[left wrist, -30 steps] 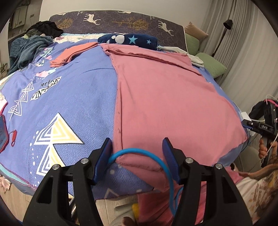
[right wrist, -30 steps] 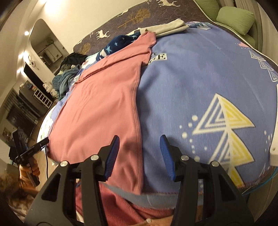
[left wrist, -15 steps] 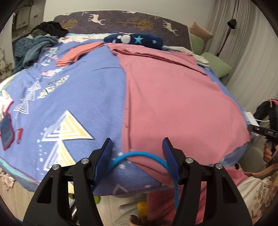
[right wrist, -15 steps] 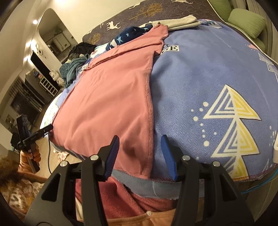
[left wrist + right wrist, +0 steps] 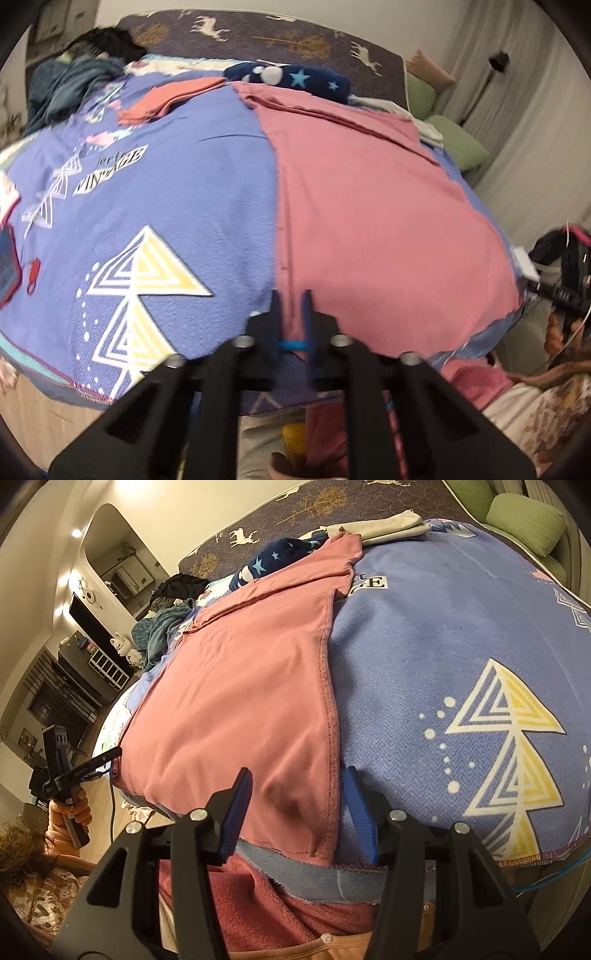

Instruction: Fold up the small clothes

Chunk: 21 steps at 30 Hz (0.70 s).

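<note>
Spread flat over purple patterned bed blanket (image 5: 177,192): pink cotton T-shirt (image 5: 369,221), smooth, stitched hem running toward 6 o'clock, sleeve folded near 12. Left gripper (image 5: 291,306) clamped on hem corner. Right gripper (image 5: 299,812) spread wide, straddling opposite hem corner.

We saw a purple-blue blanket (image 5: 177,192) with yellow triangle prints spread over the bed, and behind it a dark headboard (image 5: 280,33) patterned with deer and trees. A navy star-printed bundle (image 5: 291,79) lay near the headboard, with a folded cream cloth (image 5: 384,524) just beside it. Green cushions (image 5: 524,520) sat at the bed's far corner. A heap of dark and teal clothes (image 5: 74,77) lay on the opposite side. Pale curtains (image 5: 535,122) hung beyond the bed.
</note>
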### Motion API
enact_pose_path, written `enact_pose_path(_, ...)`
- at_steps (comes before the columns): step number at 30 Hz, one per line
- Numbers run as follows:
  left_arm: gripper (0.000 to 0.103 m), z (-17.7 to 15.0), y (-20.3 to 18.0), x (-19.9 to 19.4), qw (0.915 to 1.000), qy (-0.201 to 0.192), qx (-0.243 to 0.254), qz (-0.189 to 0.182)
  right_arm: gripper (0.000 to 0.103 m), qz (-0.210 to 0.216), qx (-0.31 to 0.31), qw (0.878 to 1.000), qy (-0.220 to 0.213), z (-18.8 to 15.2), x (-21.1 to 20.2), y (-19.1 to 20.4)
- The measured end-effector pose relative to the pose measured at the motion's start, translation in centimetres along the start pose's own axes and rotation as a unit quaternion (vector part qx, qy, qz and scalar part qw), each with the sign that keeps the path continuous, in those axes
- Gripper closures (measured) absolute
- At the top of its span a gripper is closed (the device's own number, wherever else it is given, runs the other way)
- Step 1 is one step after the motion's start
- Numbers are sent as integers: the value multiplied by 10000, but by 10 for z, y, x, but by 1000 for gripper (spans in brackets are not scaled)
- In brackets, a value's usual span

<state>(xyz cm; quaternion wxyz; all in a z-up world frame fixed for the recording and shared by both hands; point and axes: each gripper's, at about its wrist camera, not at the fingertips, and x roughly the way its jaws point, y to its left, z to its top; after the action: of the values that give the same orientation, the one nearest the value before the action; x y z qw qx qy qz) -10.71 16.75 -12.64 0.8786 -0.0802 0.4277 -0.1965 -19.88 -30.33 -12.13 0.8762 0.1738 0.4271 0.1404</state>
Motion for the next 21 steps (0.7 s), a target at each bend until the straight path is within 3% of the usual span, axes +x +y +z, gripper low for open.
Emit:
enact_pose_path(6, 101, 8, 4, 0, 9993, -189, -147, -303, 50, 163, 41, 9999, 4, 11, 12, -1)
enact_pose_path(7, 101, 11, 3, 0, 9991, -213, -136, -343, 54, 231, 135, 9996, -6, 16, 18, -2)
enact_pose_path(8, 101, 14, 0, -1, 9989, -258, -95, -384, 62, 266, 160, 9995, -3, 20, 22, -2)
enact_pose_path(9, 101, 17, -2, -4, 9986, -319, -44, -418, 88, 293, 172, 9994, 38, 22, 25, -2)
enact_pose_path(10, 101, 18, -4, -7, 9983, -375, -17, -454, 99, 433, 351, 9983, 158, 26, 30, -6)
enact_pose_path(12, 101, 24, -8, -19, 9963, -568, 9, -646, 99, 760, 668, 9948, 86, 30, 27, -12)
enact_pose_path(16, 101, 33, -14, -39, 9934, -849, 115, -769, 99, 1394, 878, 9850, -507, 42, -9, -12)
enact_pose_path(21, 101, 32, -13, -36, 9953, -753, 249, -561, 99, 1044, 397, 9913, -693, 49, -28, 6)
